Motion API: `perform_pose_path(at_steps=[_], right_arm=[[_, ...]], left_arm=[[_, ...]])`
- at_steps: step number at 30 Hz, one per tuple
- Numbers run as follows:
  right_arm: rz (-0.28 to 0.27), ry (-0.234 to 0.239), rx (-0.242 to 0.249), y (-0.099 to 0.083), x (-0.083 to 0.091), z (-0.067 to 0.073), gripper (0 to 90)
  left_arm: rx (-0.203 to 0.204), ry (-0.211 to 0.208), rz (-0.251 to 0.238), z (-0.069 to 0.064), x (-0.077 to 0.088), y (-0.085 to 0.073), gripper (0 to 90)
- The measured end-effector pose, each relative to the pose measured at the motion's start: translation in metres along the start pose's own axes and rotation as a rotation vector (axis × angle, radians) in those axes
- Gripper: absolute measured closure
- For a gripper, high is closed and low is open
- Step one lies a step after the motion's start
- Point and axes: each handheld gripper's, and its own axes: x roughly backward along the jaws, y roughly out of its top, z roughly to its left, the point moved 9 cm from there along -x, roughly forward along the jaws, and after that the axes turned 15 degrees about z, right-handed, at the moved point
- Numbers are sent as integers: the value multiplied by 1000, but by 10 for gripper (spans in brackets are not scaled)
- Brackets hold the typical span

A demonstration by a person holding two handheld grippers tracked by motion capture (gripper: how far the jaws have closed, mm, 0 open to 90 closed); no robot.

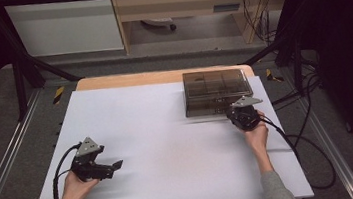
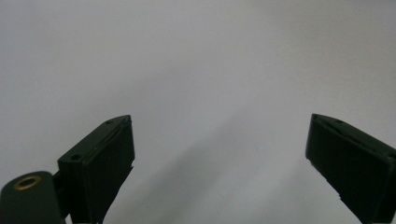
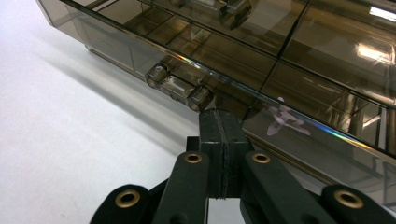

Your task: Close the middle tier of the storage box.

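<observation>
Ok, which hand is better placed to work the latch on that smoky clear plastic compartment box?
Right. The right gripper, shut, sits at the smoky clear plastic compartment box, beside its latch. The left gripper hangs open over bare table.

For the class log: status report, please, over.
Right gripper shut, tips under lid edge of smoky compartment box. Left gripper open, empty, over white table. Nothing in the way.

- The compartment box (image 1: 218,90) sits on the table (image 1: 160,146) at its far right.
- The right gripper (image 1: 243,117) is at the box's near edge.
- The left gripper (image 1: 116,165) lies near the table's left front, well apart from the box.
</observation>
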Motion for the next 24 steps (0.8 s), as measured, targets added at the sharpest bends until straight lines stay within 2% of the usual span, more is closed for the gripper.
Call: perform_pose_path(at_steps=[24], right_arm=[[-12,-18,-6,6,-5,-4,900]], left_arm=[[1,1,-1,1,0,0,78]])
